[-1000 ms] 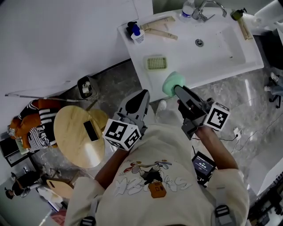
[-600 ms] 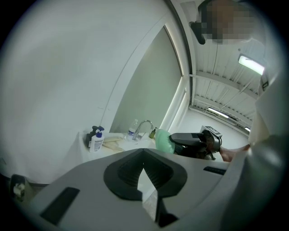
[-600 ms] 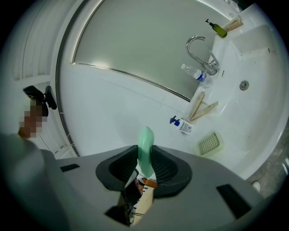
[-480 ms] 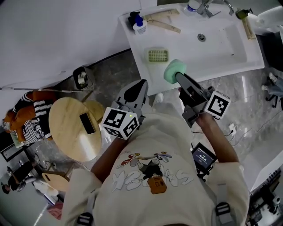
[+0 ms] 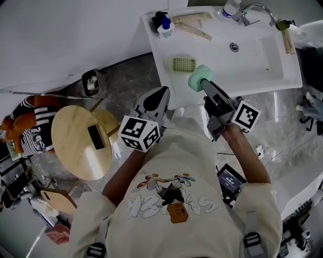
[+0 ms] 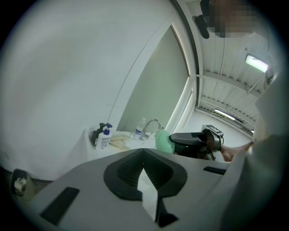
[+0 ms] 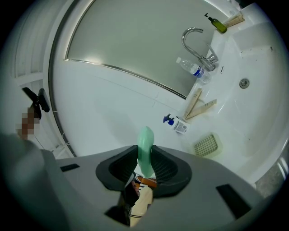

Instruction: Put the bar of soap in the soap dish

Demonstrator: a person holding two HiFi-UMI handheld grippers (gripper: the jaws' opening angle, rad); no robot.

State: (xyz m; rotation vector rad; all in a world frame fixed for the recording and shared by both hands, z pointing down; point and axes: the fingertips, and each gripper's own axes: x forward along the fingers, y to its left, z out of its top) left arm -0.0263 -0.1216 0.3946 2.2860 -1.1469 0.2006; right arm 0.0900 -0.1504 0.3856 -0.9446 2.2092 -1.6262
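Observation:
A mint-green bar of soap (image 5: 198, 78) is clamped on edge between the jaws of my right gripper (image 5: 206, 84), which hangs over the front rim of the white sink counter (image 5: 161, 55). The pale green slatted soap dish (image 5: 183, 64) lies empty on the counter, just left of and beyond the soap. In the right gripper view the soap (image 7: 146, 140) stands upright above the jaws, with the dish (image 7: 207, 145) lower right. My left gripper (image 5: 162, 92) is shut on nothing, short of the counter's front edge. From the left gripper (image 6: 143, 156) view, the soap (image 6: 163, 140) shows ahead.
A blue-capped pump bottle (image 5: 165, 27) and wooden sticks (image 5: 194, 27) lie at the counter's back. The basin with its drain (image 5: 233, 47), a faucet (image 5: 251, 10) and a water bottle (image 7: 192, 68) are to the right. A round wooden stool (image 5: 81, 143) and a small bin (image 5: 90, 83) stand on the floor at left.
The right gripper has carried the soap forward from in front of the counter to over its rim, closer to the soap dish. The left gripper stays shut and low.

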